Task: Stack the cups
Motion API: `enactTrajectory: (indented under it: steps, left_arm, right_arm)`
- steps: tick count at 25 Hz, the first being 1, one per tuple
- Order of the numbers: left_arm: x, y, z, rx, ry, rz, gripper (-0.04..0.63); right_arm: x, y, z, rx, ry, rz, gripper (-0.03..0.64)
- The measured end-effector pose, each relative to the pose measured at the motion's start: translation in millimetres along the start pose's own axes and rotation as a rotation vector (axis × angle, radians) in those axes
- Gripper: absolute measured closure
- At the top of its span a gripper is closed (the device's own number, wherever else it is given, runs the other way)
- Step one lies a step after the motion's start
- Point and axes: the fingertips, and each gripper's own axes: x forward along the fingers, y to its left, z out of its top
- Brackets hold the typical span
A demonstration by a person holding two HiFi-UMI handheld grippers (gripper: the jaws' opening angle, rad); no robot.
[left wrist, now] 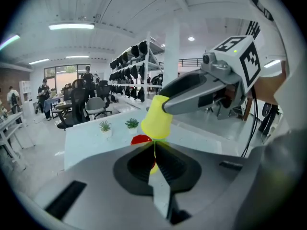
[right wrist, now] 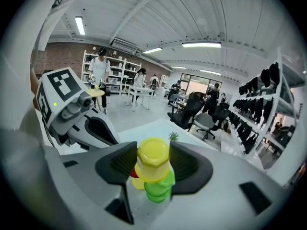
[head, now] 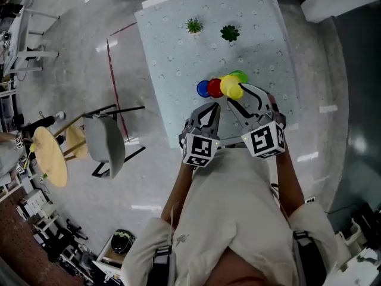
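Note:
My right gripper is shut on an upside-down yellow cup, held above the light blue table. Directly beneath it is a green cup, with a second yellow shape and a red cup beside it. From the head view, a blue cup, the red cup, the yellow cup and the green cup cluster near the table's front. My left gripper sits just short of the red cup with its jaws together and nothing in them. In the left gripper view the lifted yellow cup hangs over the red cup.
Two small potted plants stand at the far end of the table. On the floor to the left are a grey chair and a round wooden stool. Office chairs, shelves and people fill the room behind.

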Motion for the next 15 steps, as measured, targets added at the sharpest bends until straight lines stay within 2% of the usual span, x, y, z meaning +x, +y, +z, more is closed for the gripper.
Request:
enactTrajectory:
  steps: [15]
  left_arm:
    - [5.2,4.3,0.0,-0.010,0.005,0.004,0.577]
  right_arm:
    - [9.4,-9.2,-5.7,0.051,0.018,0.013,0.402]
